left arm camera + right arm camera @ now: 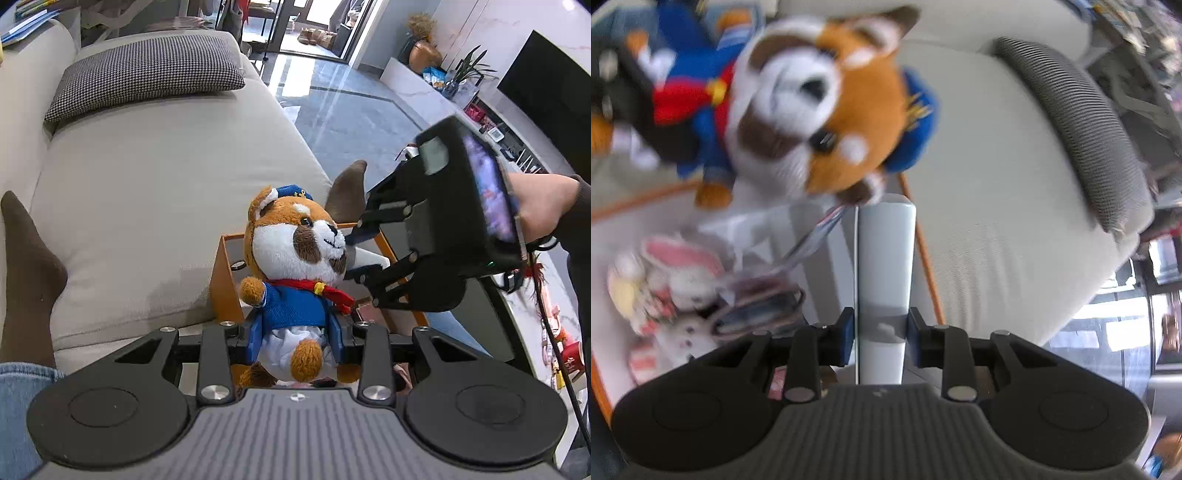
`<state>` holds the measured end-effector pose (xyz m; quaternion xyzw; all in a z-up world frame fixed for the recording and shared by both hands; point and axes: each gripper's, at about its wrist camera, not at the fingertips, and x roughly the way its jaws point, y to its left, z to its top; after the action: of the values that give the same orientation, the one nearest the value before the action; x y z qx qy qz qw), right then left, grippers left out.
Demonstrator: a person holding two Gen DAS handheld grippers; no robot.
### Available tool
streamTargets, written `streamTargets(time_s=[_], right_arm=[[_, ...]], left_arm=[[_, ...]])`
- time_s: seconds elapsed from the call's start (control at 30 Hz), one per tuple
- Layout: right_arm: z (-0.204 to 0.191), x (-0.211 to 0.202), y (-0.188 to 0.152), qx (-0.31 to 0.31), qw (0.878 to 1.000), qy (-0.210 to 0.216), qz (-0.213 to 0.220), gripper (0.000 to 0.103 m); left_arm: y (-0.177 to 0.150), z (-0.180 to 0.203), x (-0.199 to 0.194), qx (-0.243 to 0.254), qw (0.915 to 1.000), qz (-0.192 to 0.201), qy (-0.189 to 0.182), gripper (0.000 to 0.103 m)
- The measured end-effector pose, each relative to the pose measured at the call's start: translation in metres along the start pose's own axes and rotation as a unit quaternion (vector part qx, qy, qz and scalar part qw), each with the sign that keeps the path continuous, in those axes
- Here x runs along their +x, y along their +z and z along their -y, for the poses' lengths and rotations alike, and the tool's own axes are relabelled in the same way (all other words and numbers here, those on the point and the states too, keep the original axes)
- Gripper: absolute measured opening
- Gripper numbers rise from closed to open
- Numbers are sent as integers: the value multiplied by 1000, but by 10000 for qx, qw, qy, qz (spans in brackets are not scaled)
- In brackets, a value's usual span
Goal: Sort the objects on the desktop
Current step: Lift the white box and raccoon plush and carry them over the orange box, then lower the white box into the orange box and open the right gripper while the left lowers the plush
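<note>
Item: plush red-panda toy in blue sailor jacket and red scarf (291,258), pinched at its lower body by the left claw (295,338), hanging above the orange-walled storage box (225,284) beside the beige fabric sofa (147,206).

Item: pale grey-white rectangular box (884,280), clamped between the right claw (879,334) pads, also over the storage box.

Handling: lower each well inside the walls before releasing; keep the claws apart, since they crowd one opening.

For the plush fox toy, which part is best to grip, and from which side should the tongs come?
Grip the plush fox at its soft waist, just under the blue sweater, coming from below the feet as the left tongs do here. The body is narrower there than the big round head, so the pads probably close firmly on both sides.
</note>
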<state>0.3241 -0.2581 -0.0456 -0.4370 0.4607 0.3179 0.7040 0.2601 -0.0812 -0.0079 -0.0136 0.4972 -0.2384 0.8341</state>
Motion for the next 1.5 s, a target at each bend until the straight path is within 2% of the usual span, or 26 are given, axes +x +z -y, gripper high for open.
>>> streamTargets(time_s=[0.1, 0.4, 0.67, 0.8, 0.93, 1.03, 1.1, 1.33, 1.5], right_arm=[[2, 22, -2, -208, 9996, 91, -169, 31], [2, 59, -9, -567, 9972, 405, -271, 31], [8, 76, -18, -408, 9976, 537, -146, 30], [12, 73, -25, -226, 9985, 487, -88, 32], [17, 66, -34, 12, 9991, 419, -37, 32], [15, 54, -42, 143, 9992, 349, 103, 33], [13, 47, -48, 229, 9991, 308, 178, 33], [3, 24, -71, 540, 9979, 70, 344, 33], [-4, 10, -85, 667, 9966, -17, 480, 33]], left_arm=[[2, 6, 8, 105, 9999, -55, 57, 41], [-3, 16, 17, 146, 9992, -289, 240, 41], [-7, 18, 31, -60, 9975, -534, 466, 41], [-11, 29, 37, 135, 9954, -554, 768, 41], [-16, 41, 41, 449, 9906, -592, 1151, 41], [-22, 54, 46, 837, 9841, -784, 1360, 42], [-27, 63, 50, 1160, 9773, -840, 1558, 42], [-37, 78, 69, 1761, 9569, -1058, 2054, 43], [-40, 81, 71, 1865, 9538, -1070, 2098, 47]])
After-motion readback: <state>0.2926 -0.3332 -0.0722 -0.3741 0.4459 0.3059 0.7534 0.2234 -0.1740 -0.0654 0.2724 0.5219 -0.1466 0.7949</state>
